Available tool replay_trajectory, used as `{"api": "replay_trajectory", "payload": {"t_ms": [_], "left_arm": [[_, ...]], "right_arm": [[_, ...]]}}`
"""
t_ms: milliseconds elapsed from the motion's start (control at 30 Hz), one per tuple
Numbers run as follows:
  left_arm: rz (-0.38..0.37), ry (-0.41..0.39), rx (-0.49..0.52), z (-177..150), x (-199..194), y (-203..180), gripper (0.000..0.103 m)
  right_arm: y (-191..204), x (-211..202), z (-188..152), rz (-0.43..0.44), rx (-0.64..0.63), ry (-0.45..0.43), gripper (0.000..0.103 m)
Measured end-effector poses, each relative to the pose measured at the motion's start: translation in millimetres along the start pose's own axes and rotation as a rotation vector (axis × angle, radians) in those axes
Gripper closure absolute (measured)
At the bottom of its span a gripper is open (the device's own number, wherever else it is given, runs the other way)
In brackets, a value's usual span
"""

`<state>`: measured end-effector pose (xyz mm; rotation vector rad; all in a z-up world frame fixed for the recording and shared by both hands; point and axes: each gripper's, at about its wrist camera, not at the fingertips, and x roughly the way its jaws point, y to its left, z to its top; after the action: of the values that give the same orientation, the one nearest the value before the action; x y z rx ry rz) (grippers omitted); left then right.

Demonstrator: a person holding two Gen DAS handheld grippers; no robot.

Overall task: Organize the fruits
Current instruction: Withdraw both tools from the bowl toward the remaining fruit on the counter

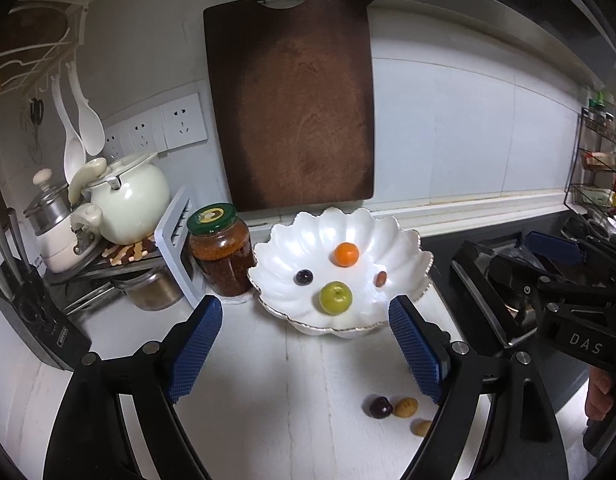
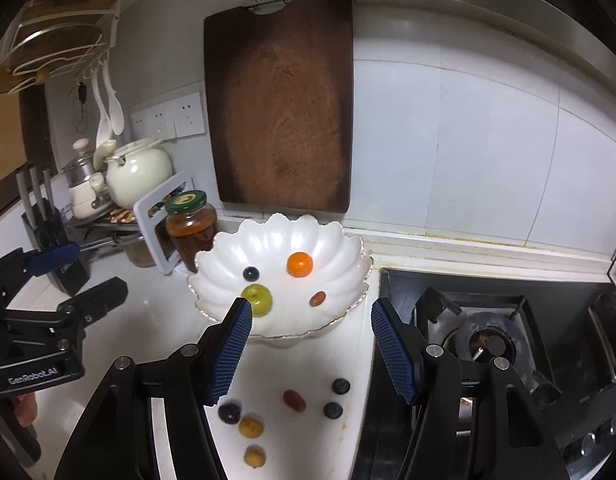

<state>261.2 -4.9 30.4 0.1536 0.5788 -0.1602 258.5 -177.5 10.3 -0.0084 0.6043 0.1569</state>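
A white scalloped bowl (image 1: pixel 408 248) (image 2: pixel 348 248) holds an orange (image 1: pixel 346 254) (image 2: pixel 299 264), a green fruit (image 1: pixel 335 298) (image 2: pixel 260 298), a dark grape (image 1: pixel 303 277) (image 2: pixel 251 273) and a reddish date (image 1: pixel 381 278) (image 2: pixel 317 298). On the counter in front lie several loose small fruits: a dark cherry (image 1: pixel 380 407) (image 2: pixel 229 412), tan longans (image 1: pixel 406 407) (image 2: pixel 251 427), a red date (image 2: pixel 294 400) and blueberries (image 2: pixel 341 386). My left gripper (image 1: pixel 304 308) hovers open and empty before the bowl. My right gripper (image 2: pixel 312 306) is also open with nothing between its fingers, above the loose fruits.
A green-lidded jar (image 1: pixel 220 248) (image 2: pixel 190 228) stands left of the bowl. A brown cutting board (image 1: pixel 292 100) leans on the tiled wall. The gas stove (image 2: pixel 488 340) is on the right. Pots (image 1: pixel 128 196), a rack and a knife block (image 1: pixel 32 312) crowd the left.
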Motion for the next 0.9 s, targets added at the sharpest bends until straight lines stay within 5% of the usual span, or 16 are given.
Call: {"api": "replay_trajectory", "payload": {"t_ms": [900], "left_arm": [[-0.097,0.092,0.184,-50,12,3,0.017]], "right_arm": [[41,-8,-66,-0.033,-0.023,0.101,0.040]]}}
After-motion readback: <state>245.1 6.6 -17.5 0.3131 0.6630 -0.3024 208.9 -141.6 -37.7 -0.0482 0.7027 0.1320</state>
